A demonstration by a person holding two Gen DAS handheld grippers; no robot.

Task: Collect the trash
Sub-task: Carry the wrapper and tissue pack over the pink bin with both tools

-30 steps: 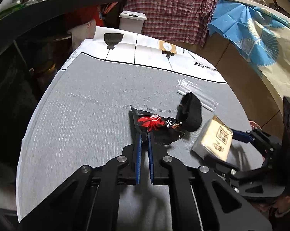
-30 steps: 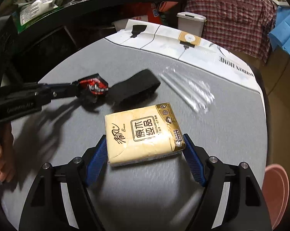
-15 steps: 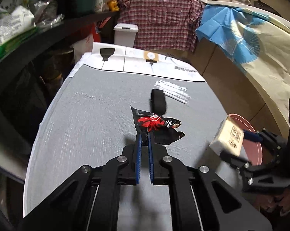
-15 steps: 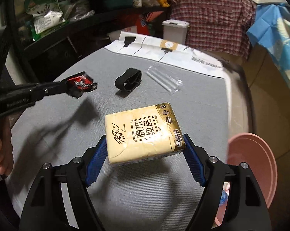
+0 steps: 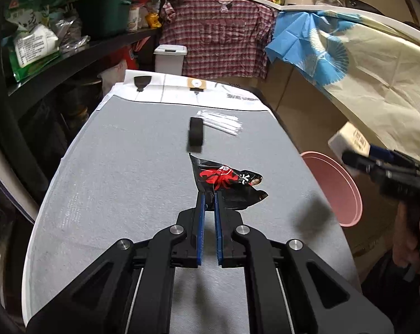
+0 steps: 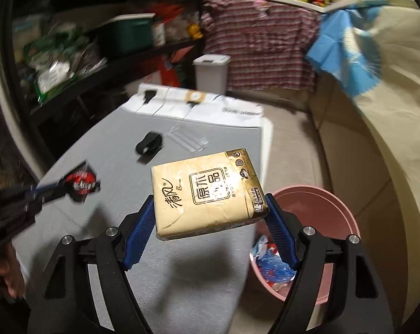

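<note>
Table (image 5: 121, 167): grey mat covers it; a white printed sheet lies across the far end.
Pink bin (image 6: 321, 217): stands on the floor beside the table's right edge, crumpled wrappers inside; its near rim is hidden behind the right gripper's finger.
Tissue pack (image 6: 207, 192): cream and gold, held in the air above the table's right edge, next to the bin; long axis runs across between the pads, printed face up, tilted.
Right gripper (image 6: 210, 222): jaws wide, blue pads pressed on the pack's two short ends; pointing downward; blurred in the left view.
Snack wrapper (image 5: 226, 181): black and red, crumpled, held above the table's middle, sticking forward past the fingertips.
Left gripper (image 5: 208, 197): jaws almost closed, pinching the wrapper's near edge.
Black strap (image 5: 196, 130): a loop near the far end.
Clear plastic sleeve (image 5: 221, 119): just beside the strap, hard to make out.
</note>
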